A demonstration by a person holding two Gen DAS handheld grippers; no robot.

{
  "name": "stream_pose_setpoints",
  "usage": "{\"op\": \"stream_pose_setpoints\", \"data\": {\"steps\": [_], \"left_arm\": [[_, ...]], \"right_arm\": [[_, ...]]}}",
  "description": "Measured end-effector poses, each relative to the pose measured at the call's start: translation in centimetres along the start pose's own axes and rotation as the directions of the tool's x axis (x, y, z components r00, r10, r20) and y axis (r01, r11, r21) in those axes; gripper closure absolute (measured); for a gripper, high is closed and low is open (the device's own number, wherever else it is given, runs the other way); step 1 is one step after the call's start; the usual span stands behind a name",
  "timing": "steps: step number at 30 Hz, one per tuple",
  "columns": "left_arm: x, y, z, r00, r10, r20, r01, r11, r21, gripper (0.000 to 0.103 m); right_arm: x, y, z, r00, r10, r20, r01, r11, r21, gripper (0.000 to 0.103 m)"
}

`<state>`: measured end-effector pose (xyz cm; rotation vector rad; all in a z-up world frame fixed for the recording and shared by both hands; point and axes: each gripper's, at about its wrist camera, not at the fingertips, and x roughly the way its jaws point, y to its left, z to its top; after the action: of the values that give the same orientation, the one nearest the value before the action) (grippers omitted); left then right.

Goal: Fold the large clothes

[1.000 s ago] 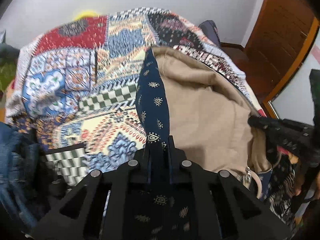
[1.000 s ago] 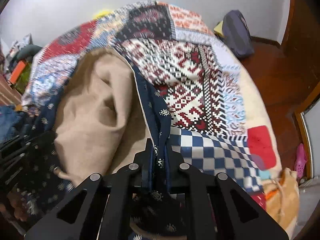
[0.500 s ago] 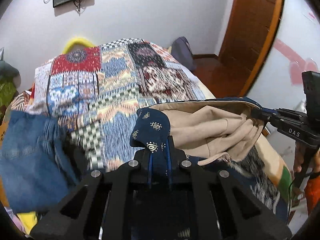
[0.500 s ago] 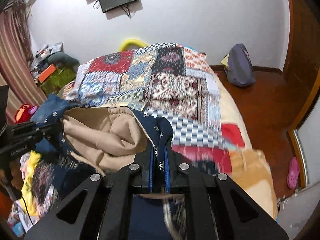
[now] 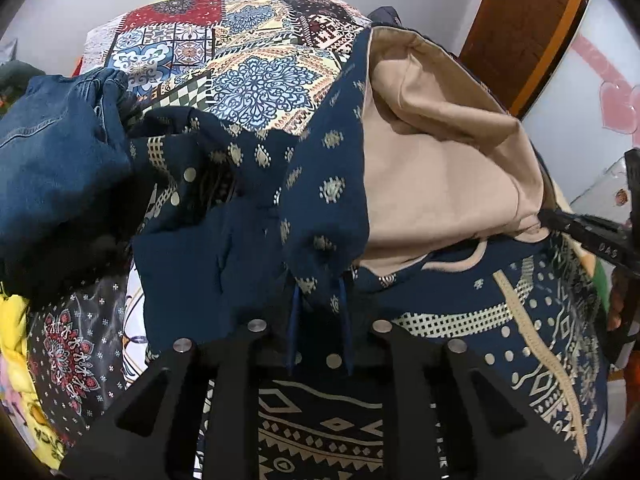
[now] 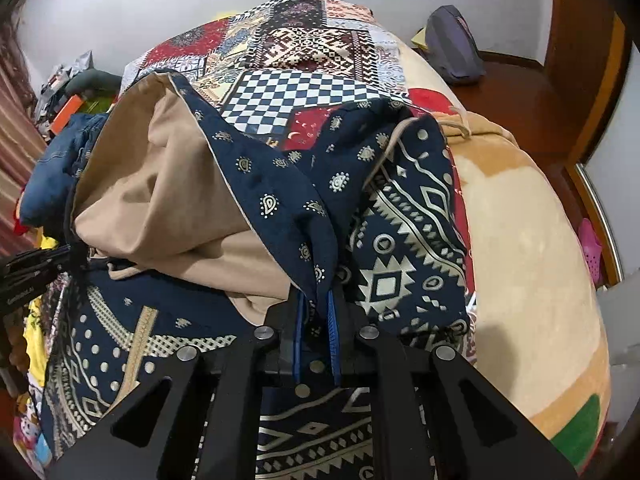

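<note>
Left claw [image 5: 320, 300] clamped tight on navy garment [image 5: 328, 184] hem. Right claw [image 6: 316, 304] likewise pinching opposite edge, tan lining [image 6: 168, 196] exposed between, over bed [image 6: 520, 240].

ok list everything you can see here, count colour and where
garment: one, navy print with tan lining, held over the bed by both tongs
quilt: one, patchwork of many colours, covers the bed
jeans: one, blue denim, left of the garment
blanket: one, tan, right edge of the bed
bag: one, grey, floor by the wall
door: one, brown wood, far right
left tongs: black, shut on the garment
right tongs: black, shut on the garment
</note>
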<state>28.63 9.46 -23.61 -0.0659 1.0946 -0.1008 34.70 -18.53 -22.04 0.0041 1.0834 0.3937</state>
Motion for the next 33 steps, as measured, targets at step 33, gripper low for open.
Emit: {"op": "stream_pose_setpoints", "data": {"steps": [33], "left_arm": [[4.7,0.1,12.2,0.993,-0.107,0.04,0.107,0.994,0.001,0.051]], "right_arm": [[6.2,4.7,10.4,0.994,0.103,-0.018,-0.105,0.987,-0.124,0.053]]}}
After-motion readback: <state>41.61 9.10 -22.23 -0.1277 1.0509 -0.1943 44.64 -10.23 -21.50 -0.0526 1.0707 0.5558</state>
